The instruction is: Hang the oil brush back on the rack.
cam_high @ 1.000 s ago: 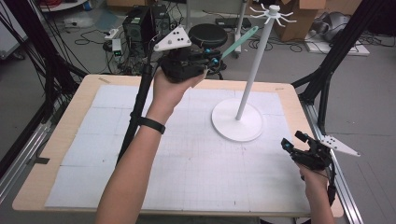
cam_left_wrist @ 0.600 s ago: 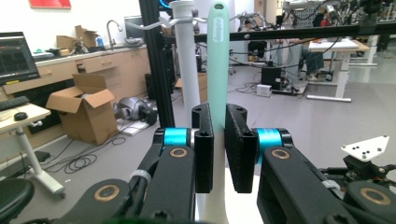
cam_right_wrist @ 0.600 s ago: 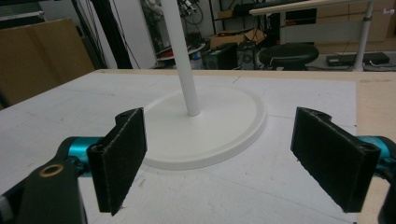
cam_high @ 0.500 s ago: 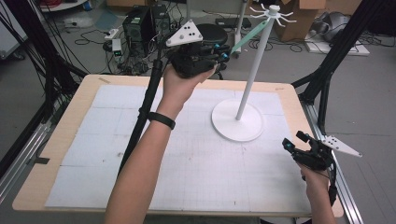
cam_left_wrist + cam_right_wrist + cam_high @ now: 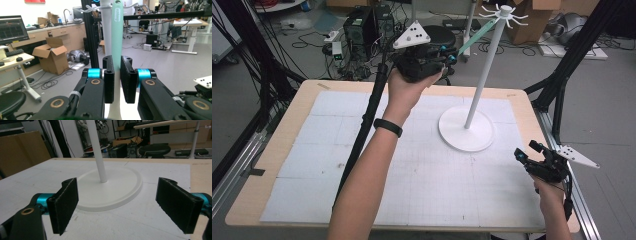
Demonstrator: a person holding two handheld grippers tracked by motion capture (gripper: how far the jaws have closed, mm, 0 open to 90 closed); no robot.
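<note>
A white stand point(image 5: 484, 75) rises from a round base point(image 5: 466, 129) right of the table's middle, with a ring of hooks point(image 5: 504, 12) at its top. My left gripper point(image 5: 451, 56) is held high over the far edge, shut on the handle of a mint green utensil point(image 5: 473, 37) that slants up to the hooks. In the left gripper view the green handle point(image 5: 117, 30) runs up between the pads point(image 5: 109, 80), beside the white pole point(image 5: 107, 27). My right gripper point(image 5: 524, 154) hovers low near the table's right front, open, facing the base point(image 5: 110, 192) and pole point(image 5: 96, 150).
A white gridded mat point(image 5: 362, 150) covers the wooden table point(image 5: 282, 145). Black frame struts point(image 5: 562, 90) stand at the right edge and a black cable point(image 5: 362, 135) hangs from the left gripper. A stool point(image 5: 439, 35), electronics and boxes sit on the floor beyond.
My left gripper has drifted slightly up and to the right, bringing the green utensil closer to the stand's top. The right gripper has stayed put.
</note>
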